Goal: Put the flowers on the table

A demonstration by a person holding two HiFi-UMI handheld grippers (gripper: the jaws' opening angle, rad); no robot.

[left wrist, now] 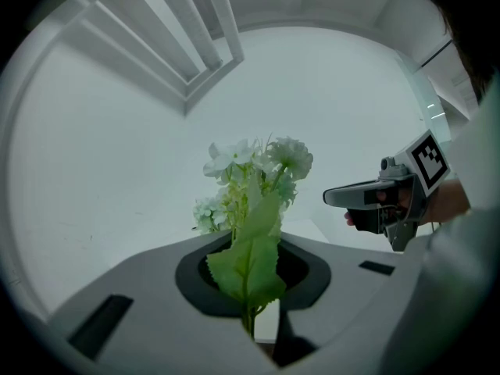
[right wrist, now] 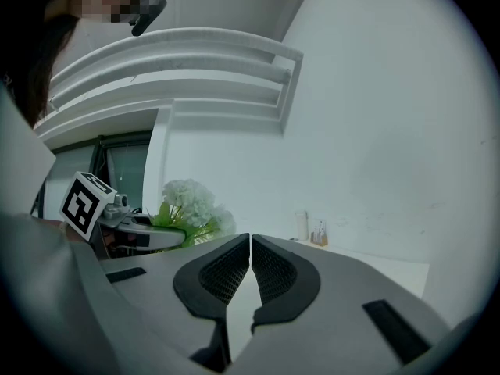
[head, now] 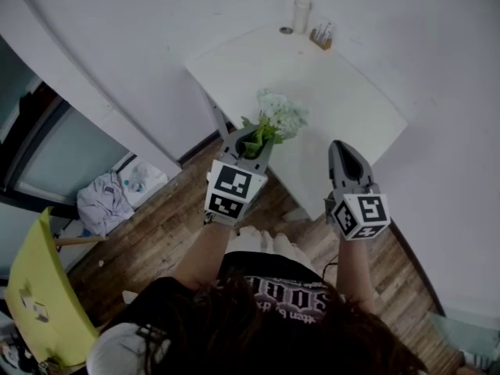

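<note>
A bunch of white flowers (head: 281, 116) with green leaves is held by its stem in my left gripper (head: 250, 141), above the near edge of the white table (head: 344, 92). In the left gripper view the blooms (left wrist: 258, 170) stand upright over the jaws, and a broad leaf covers the gap where my left gripper (left wrist: 251, 323) is shut on the stem. My right gripper (head: 342, 148) hovers beside it on the right, shut and empty, with its pads together (right wrist: 250, 244). From the right gripper view the flowers (right wrist: 191, 205) and left gripper (right wrist: 148, 233) show at the left.
At the table's far end stand a clear glass (head: 301, 14) and a small brown holder (head: 321, 36). A yellow chair (head: 39, 295) and a crumpled cloth (head: 105, 201) are on the wooden floor to the left. White walls close in on both sides.
</note>
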